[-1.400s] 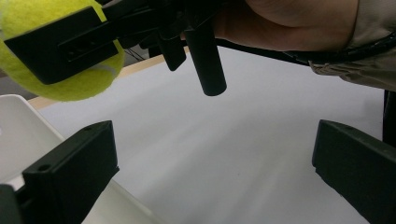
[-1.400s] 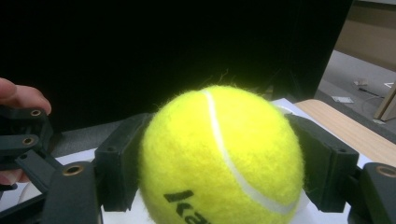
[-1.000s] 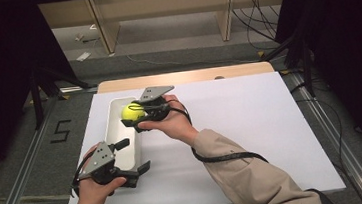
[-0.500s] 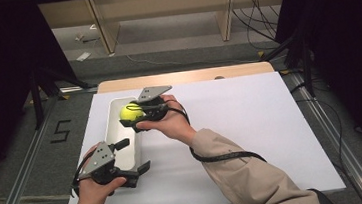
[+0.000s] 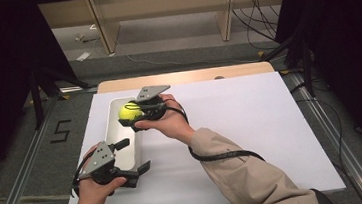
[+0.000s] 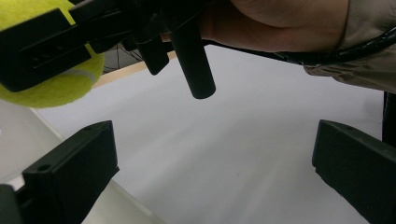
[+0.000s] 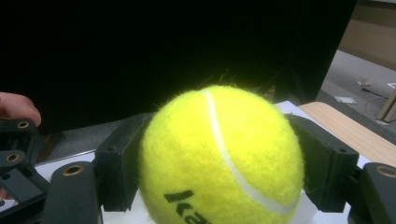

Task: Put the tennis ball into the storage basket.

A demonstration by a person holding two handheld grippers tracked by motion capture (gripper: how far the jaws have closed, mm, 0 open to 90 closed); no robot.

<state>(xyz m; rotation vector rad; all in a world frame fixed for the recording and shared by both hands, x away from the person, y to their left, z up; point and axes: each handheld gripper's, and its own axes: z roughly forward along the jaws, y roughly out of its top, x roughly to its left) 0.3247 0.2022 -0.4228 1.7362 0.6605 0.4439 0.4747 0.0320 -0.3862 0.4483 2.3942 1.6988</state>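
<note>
Right gripper (image 5: 131,118) clamps the ball (image 5: 129,111) over the far end of the bin (image 5: 113,130), left gripper (image 5: 137,162) open at its near end; felt's slick, ball could squirt out and bounce off the table (image 5: 251,125)

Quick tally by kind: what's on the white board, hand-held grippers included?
Tennis ball: 1
White bin: 1
Hand-held gripper: 2, left hand-held gripper, right hand-held gripper
Total: 4

Even overhead light brightens the white table (image 5: 251,125) (surroundings fall black); close gripper views blur softly at edges.
</note>
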